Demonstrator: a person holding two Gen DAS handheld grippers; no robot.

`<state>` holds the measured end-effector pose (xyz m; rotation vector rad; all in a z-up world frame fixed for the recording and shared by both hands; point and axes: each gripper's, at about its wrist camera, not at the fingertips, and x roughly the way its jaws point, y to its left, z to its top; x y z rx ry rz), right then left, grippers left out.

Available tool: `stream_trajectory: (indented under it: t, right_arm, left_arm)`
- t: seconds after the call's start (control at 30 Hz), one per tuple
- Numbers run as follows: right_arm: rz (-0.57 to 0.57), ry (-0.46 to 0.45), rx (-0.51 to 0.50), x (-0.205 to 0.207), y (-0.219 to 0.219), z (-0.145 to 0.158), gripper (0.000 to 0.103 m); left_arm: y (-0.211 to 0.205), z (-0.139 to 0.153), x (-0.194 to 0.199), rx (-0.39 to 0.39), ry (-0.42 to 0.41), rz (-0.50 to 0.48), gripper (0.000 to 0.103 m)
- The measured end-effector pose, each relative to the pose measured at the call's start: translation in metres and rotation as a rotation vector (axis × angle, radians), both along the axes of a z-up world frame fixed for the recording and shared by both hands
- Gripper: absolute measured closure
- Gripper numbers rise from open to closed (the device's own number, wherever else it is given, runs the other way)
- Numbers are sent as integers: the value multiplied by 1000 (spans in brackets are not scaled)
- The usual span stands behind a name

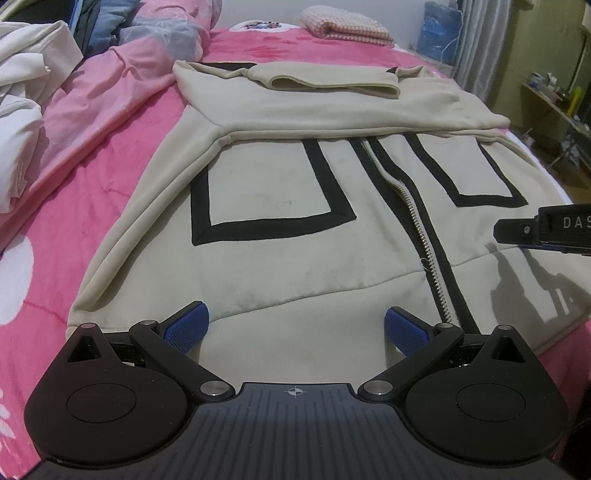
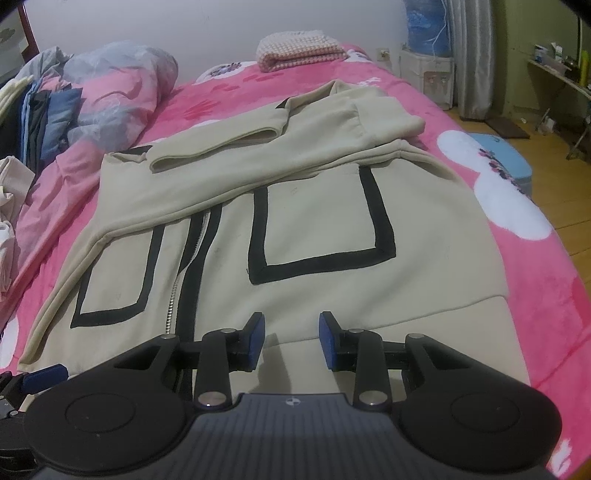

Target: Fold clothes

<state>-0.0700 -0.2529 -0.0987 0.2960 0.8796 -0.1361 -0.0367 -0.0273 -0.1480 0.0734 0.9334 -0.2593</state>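
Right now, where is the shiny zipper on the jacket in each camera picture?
Left wrist view: the zipper runs down the jacket, right of the middle, ending near the hem close to the left claw.
Right wrist view: the zipper is left of the middle, running down toward the bottom left of the right claw.
Shared landmark: the folded checked blanket at the far end of the bed.

Only one bit of lettering reads here: white capitals "DAS", cut off at the picture's edge, on the black right gripper (image 1: 546, 230) poking in above the jacket (image 1: 295, 236). No other text legible.
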Motion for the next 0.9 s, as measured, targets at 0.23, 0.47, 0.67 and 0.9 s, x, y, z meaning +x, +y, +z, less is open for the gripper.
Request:
stream_trajectory:
  t: [0.23,0.47,0.67,0.9]
  right_arm:
    - [1,-4,10,0,0,1,69]
    - [-2,-12,31,0,-2,2,68]
    - [2,-17,43,1,0,2,66]
    - [-2,-16,46,0,0,1,66]
  left_arm:
    - [-1,0,0,5,4,10,0]
    - [-1,0,0,0,12,26,0]
    - [-3,0,0,15,18,29,0]
    - [-3,-1,0,18,25,30,0]
